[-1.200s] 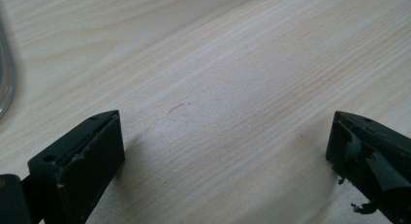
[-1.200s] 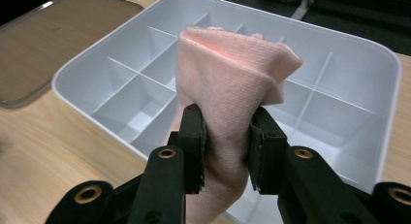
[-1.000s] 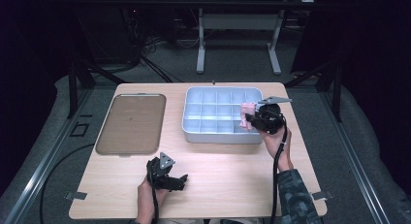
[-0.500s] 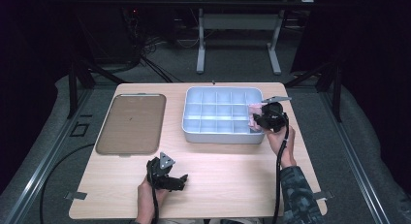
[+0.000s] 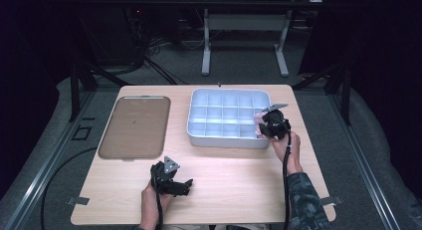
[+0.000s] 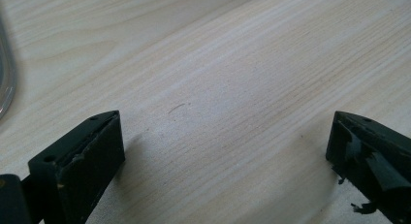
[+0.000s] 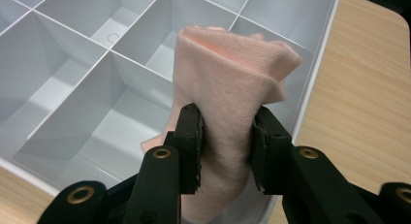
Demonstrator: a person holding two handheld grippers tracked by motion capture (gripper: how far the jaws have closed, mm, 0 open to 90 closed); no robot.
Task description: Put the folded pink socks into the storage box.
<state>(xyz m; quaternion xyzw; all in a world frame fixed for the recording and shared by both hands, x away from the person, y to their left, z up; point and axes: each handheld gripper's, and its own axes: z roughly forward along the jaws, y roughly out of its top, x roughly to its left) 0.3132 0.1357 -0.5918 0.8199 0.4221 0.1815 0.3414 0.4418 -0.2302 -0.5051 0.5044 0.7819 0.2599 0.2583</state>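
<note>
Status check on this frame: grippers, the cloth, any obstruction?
Right gripper shut on pink cloth, over the right end of the divided tray. Left gripper open, idle over bare table. Compartments below look empty; nothing in the way.

The pink knitted cloth (image 7: 228, 88) is folded and bunched, standing upright over, probably, a near-right compartment of the white divided tray (image 7: 315, 73).

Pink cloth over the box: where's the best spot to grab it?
Around its bunched middle, coming from above, as the right gripper does. The pink cloth is soft and folded into a thick wad there, so both jaws can squeeze it above the white divided tray.
</note>
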